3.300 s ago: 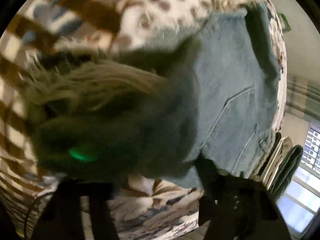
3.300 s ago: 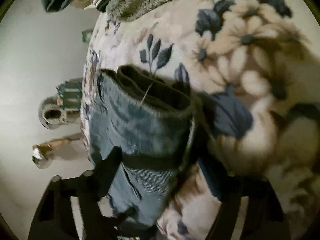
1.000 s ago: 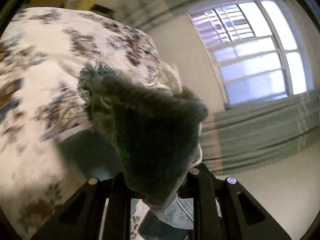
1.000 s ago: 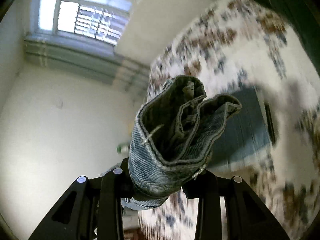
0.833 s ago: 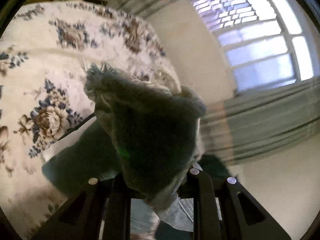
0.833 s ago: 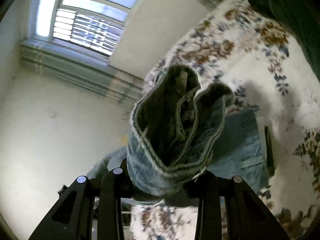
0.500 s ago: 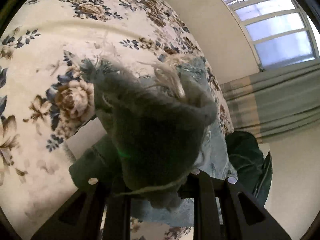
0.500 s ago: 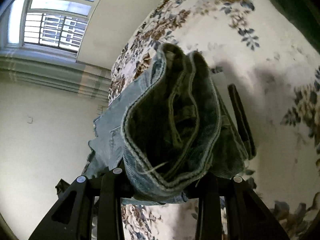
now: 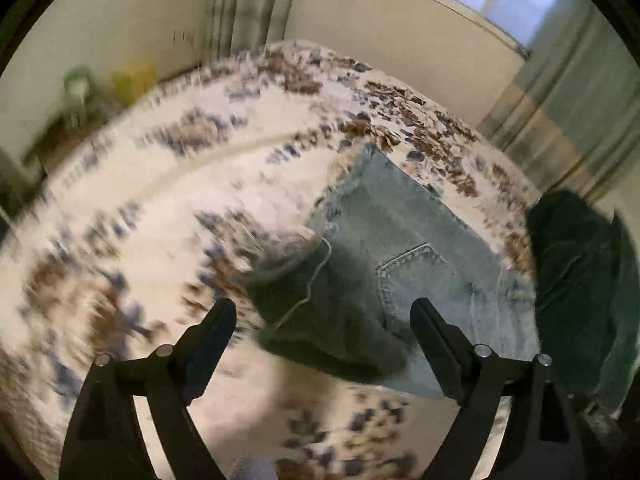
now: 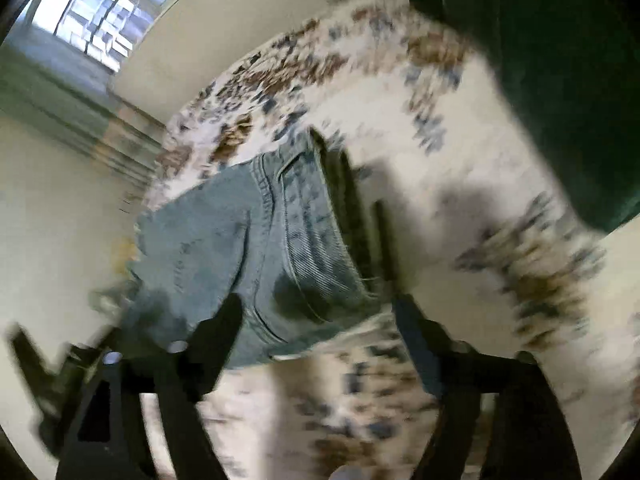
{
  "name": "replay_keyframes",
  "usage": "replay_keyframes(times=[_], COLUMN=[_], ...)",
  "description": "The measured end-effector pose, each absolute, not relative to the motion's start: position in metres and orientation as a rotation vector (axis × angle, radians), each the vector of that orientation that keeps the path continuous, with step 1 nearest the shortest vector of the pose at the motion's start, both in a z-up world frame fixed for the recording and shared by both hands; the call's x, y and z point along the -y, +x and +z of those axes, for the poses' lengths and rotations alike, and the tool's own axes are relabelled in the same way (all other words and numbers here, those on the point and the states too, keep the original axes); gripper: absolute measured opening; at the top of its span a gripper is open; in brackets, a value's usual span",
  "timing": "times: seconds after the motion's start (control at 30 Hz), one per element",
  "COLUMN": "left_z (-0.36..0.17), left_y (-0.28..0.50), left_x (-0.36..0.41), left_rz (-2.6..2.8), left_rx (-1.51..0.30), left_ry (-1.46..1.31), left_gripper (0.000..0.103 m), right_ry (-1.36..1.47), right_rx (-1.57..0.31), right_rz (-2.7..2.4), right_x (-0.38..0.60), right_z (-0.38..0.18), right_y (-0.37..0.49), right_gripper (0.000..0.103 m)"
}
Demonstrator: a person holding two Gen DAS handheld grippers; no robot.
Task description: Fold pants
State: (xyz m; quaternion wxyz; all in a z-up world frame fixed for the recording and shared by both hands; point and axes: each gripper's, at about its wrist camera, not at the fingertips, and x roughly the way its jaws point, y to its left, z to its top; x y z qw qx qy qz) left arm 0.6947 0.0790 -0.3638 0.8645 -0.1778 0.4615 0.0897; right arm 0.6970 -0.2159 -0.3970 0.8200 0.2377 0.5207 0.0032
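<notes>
So we've got the bed [image 9: 152,208] with its floral cover, and the pants [image 9: 404,248] lie folded on it, near the right edge beside a dark green pile [image 9: 576,272]; left claw [image 9: 322,316] is spread wide with nothing in it; right claw [image 10: 316,312] is spread too, empty; we reckon the frayed hem [image 9: 280,252] could flop open if a finger snags that loose thread.
</notes>
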Motion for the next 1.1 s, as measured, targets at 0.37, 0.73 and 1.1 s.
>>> replay_keyframes(times=[0.37, 0.73, 1.1], left_z=[-0.275, -0.168, -0.102], left_y=[0.604, 0.465, 0.33], left_x=[-0.043, -0.021, -0.015], left_rz=[0.163, 0.131, 0.091], left_rx=[-0.886, -0.745, -0.677], left_ry=[-0.061, -0.01, -0.012], left_gripper=[0.09, 0.09, 0.09], right_ry=[0.078, 0.053, 0.015], right_rx=[-0.963, -0.8, -0.662], right_rz=[-0.165, -0.151, -0.112], right_x=[0.172, 0.171, 0.157], right_z=[-0.276, -0.137, -0.03], right_y=[0.589, 0.428, 0.242], right_gripper=[0.102, 0.102, 0.102])
